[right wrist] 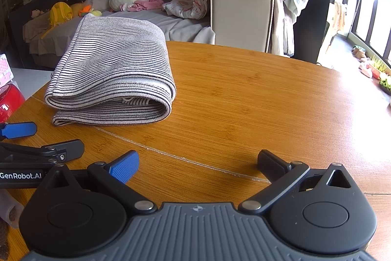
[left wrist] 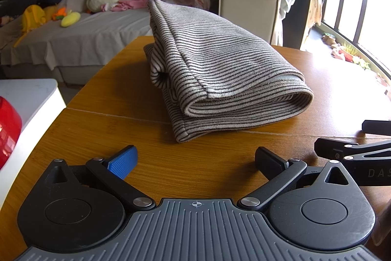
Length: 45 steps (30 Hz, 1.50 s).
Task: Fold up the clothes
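Striped garment (left wrist: 215,70) lies folded in layers on the wooden table (left wrist: 102,129), ahead of both tools; this piece looks finished (edges slightly uneven). Left gripper (left wrist: 195,160) and right gripper (right wrist: 198,163) both spread wide, holding nothing, well short of the cloth. More laundry heaped on a beige chair (right wrist: 242,14) beyond the table; nothing blocks the way.

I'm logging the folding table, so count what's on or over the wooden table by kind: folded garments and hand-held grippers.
Folded striped garment: 1
Hand-held grippers: 2, the left hand-held gripper and the right hand-held gripper, both open and apart from the garment
Total: 3, on or over the wooden table
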Available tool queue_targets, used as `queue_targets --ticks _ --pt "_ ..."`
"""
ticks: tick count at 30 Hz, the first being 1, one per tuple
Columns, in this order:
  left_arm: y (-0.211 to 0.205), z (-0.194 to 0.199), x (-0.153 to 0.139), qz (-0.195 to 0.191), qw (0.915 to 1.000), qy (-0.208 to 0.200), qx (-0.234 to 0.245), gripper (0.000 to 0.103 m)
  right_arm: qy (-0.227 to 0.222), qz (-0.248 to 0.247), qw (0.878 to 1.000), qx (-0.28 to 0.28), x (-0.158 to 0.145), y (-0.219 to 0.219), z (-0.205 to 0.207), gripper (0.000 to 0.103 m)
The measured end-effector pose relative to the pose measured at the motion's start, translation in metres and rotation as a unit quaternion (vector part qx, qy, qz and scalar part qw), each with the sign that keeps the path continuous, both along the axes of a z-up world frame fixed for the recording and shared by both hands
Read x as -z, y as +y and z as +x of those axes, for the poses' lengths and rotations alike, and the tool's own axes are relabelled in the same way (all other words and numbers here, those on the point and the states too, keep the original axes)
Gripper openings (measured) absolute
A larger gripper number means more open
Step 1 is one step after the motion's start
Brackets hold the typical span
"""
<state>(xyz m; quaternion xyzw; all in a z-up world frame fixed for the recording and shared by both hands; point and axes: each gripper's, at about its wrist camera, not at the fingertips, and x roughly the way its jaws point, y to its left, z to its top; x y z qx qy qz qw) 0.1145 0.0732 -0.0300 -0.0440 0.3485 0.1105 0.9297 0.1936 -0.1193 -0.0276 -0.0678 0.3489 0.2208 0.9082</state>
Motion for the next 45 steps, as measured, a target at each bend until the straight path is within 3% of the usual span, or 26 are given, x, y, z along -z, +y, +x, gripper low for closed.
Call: queue_targets --ticks 45 --pt "-0.0001 -0.0012 0.0002 0.0 1.0 0.0 -0.001 0.103 0.001 0.007 1.0 0.005 -0.0003 -0.0024 -0.0006 0.103"
